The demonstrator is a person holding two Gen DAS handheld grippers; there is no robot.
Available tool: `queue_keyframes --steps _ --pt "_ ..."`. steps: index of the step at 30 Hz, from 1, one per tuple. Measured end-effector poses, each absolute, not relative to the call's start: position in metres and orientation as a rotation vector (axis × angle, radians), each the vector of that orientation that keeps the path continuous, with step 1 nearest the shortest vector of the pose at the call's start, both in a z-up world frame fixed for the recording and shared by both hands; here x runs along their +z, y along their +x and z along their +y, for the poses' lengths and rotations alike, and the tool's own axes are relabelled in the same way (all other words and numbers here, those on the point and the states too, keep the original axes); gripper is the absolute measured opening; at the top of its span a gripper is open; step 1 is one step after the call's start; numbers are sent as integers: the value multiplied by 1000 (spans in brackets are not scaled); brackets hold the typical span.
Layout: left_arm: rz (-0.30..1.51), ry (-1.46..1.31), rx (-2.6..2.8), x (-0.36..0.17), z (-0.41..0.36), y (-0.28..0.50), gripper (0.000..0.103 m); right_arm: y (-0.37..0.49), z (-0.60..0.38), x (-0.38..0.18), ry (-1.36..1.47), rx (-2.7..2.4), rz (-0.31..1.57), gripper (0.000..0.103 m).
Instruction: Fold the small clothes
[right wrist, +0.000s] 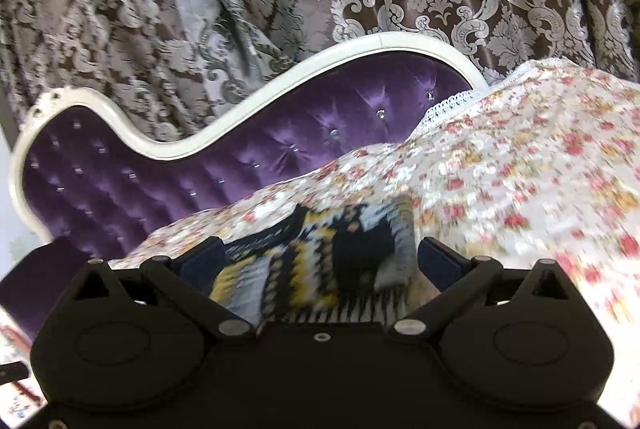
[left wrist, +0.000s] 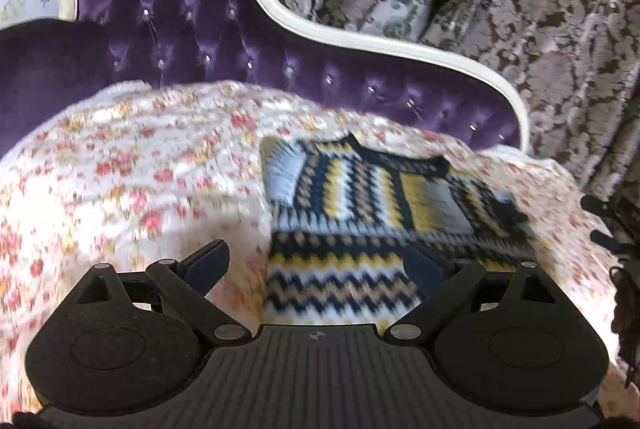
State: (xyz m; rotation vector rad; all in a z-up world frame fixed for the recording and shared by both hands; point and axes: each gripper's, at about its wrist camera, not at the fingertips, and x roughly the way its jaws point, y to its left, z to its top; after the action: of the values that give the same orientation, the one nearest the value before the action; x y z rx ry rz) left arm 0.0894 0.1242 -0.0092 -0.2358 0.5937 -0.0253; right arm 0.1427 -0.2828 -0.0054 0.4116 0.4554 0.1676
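A small knitted sweater (left wrist: 372, 213) with navy, yellow, tan and white zigzag bands lies folded on a floral bedspread (left wrist: 132, 173). My left gripper (left wrist: 318, 263) is open just above the sweater's near hem, holding nothing. In the right wrist view the sweater (right wrist: 320, 269) lies bunched between the spread fingers of my right gripper (right wrist: 320, 261), which is open and low over it. Both views are motion-blurred.
A purple tufted headboard with a white curved frame (left wrist: 192, 13) stands behind the bed; it also shows in the right wrist view (right wrist: 240, 157). Damask curtains (left wrist: 520, 1) hang behind it. The bedspread (right wrist: 540, 165) rises to the right.
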Motion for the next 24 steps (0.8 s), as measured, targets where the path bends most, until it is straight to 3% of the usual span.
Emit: queue_keyframes --steps 3,10,24 --pt "604 -230 -46 -13 121 70 90 106 -288 -10 432 177 491 102" --pt "631 -174 -75 -30 107 32 90 40 -288 -25 412 145 589 102" --pt "781 -194 -61 -73 106 -6 89 -3 -244 -34 285 201 791 102"
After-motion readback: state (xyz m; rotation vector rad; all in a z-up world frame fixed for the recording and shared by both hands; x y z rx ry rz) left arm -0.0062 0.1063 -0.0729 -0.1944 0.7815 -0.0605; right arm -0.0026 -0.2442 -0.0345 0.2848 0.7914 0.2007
